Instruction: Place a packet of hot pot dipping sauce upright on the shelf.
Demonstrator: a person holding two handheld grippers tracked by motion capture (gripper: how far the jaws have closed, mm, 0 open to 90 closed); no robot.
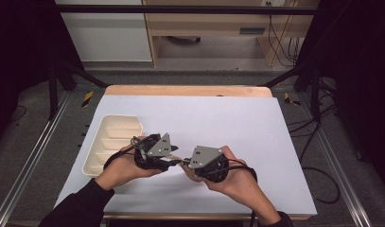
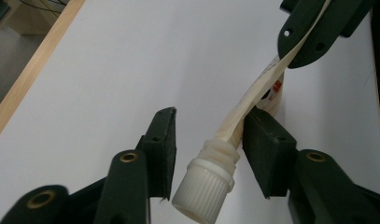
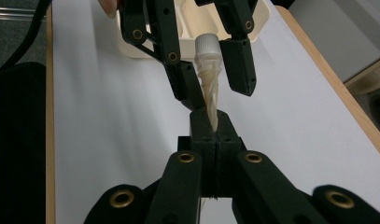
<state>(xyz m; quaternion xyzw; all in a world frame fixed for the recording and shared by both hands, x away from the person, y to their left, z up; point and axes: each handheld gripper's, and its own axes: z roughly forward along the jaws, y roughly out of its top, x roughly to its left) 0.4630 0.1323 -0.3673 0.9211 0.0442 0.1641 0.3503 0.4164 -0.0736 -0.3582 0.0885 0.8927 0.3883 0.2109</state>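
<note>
The right gripper clamps the flat end of a squeezed white plastic tube above the white table sheet. The left gripper stands open, its 2 jaws flanking the tube's white screw cap. A cream compartment tray lies beside.

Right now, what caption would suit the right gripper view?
Right gripper pinches a flattened white tube; left gripper straddles its capped end.

One tube; one tray; two tongs.
</note>
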